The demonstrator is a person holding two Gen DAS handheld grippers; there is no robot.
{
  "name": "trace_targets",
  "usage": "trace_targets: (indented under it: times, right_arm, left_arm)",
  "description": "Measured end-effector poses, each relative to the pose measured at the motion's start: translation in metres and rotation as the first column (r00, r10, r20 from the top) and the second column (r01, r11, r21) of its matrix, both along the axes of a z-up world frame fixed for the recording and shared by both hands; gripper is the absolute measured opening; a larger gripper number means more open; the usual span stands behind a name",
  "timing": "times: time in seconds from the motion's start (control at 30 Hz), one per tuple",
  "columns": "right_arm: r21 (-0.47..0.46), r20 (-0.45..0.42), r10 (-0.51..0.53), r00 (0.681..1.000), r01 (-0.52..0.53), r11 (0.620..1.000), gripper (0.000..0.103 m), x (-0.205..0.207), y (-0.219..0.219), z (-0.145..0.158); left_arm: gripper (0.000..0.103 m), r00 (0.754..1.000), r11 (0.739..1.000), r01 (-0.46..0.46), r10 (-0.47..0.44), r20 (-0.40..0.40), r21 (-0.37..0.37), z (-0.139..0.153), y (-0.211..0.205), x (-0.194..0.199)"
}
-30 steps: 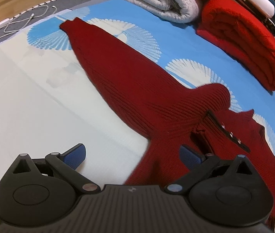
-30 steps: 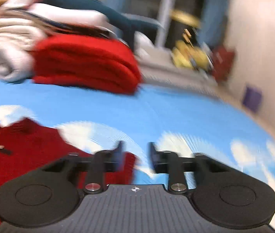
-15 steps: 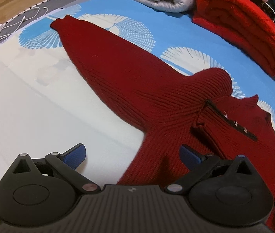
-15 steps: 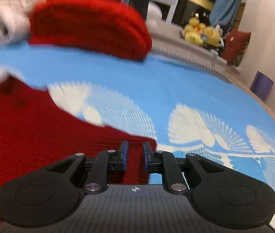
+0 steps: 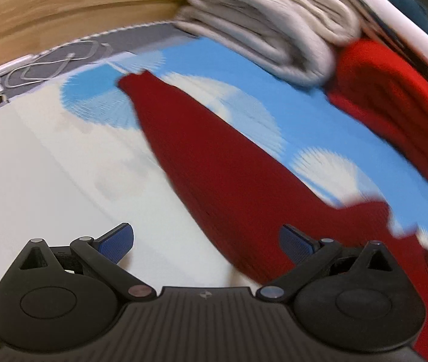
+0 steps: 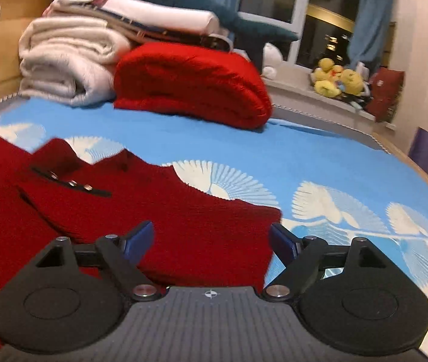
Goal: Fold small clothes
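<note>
A dark red knit sweater [image 5: 214,163] lies flat on the blue and white bedspread [image 5: 48,157]. Its long sleeve stretches to the far left in the left wrist view. In the right wrist view the sweater [image 6: 183,226] shows its buttoned collar [image 6: 72,184] and a folded right edge. My left gripper [image 5: 206,239] is open and empty, just above the sleeve's near part. My right gripper [image 6: 211,238] is open and empty, low over the sweater's right side.
A folded bright red blanket [image 6: 193,84] and a stack of folded white blankets [image 6: 63,66] lie at the bed's far end. A white cable [image 5: 51,63] lies at the far left edge. Yellow plush toys [image 6: 337,81] sit on a windowsill.
My right gripper has opened from nearly shut and now sits back over the sweater's right side. My left gripper has swung left along the sleeve and stays open.
</note>
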State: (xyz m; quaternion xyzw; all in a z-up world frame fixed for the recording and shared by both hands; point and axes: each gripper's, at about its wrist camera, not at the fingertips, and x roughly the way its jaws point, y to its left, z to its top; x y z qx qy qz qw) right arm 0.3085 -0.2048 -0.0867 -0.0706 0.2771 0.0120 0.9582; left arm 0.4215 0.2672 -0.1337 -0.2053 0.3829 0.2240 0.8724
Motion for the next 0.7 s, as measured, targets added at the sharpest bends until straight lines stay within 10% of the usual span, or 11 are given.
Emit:
trace_targets:
  times: [0.2, 0.5, 0.7]
  right_arm:
    - [0.006, 0.007, -0.105, 0.994, 0.105, 0.994, 0.089, -0.048, 0.001, 0.009]
    - [-0.09, -0.097, -0.104, 0.99, 0.095, 0.991, 0.088, -0.022, 0.003, -0.038]
    - [-0.122, -0.118, -0.097, 0.988, 0.082, 0.989, 0.088, -0.013, 0.001, -0.048]
  left_arm:
    - [0.102, 0.986, 0.951, -0.158, 0.165, 0.004, -0.264, -0.046, 0.096, 0.029]
    - [0.102, 0.958, 0.921, -0.16, 0.232, 0.171, -0.355, -0.056, 0.135, 0.068]
    - [0.102, 0.955, 0.929, -0.222, 0.269, 0.125, -0.296, -0.057, 0.124, 0.1]
